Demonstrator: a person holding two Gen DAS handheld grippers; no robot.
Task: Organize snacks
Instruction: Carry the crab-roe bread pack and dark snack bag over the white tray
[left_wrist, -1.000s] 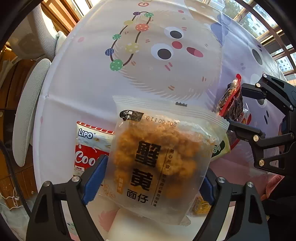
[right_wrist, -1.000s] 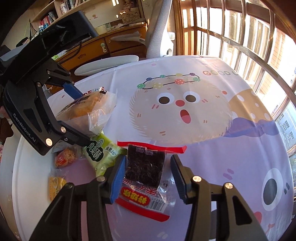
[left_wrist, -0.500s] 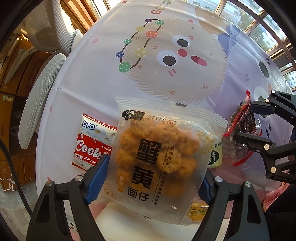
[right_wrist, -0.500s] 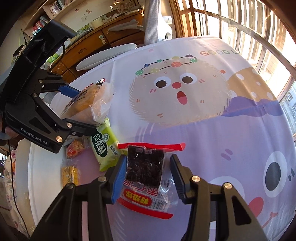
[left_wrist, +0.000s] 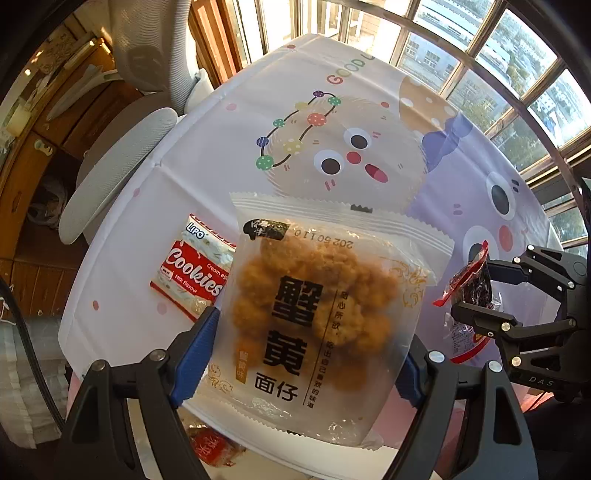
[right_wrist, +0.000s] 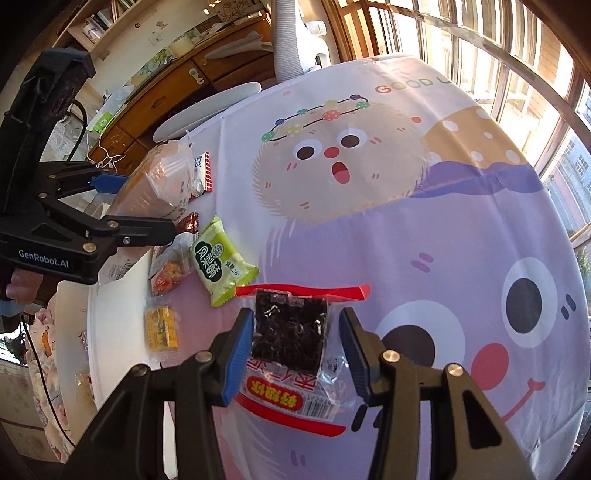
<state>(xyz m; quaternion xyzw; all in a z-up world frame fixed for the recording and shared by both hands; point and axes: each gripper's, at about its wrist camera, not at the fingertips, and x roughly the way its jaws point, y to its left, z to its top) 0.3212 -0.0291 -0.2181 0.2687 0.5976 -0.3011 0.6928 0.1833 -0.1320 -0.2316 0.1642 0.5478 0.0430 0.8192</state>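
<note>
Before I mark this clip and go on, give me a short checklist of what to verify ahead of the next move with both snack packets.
1. Left hand-held gripper shut on the crab-roe noodle snack bag: ok, blue pads press both sides.
2. Right hand-held gripper holding the dark seaweed packet: ok, packet is lifted off the cloth, though its right edge shows a small gap to the pad.
3. Both packets lifted off the tablecloth: ok.
4. Grippers apart from each other: ok, a gap shows in both views.
5. Loose snacks left to sort, such as the green packet and cookies pack: not ok, still lying on the table.
6. Drop-off place for the packets: cannot tell.
</note>
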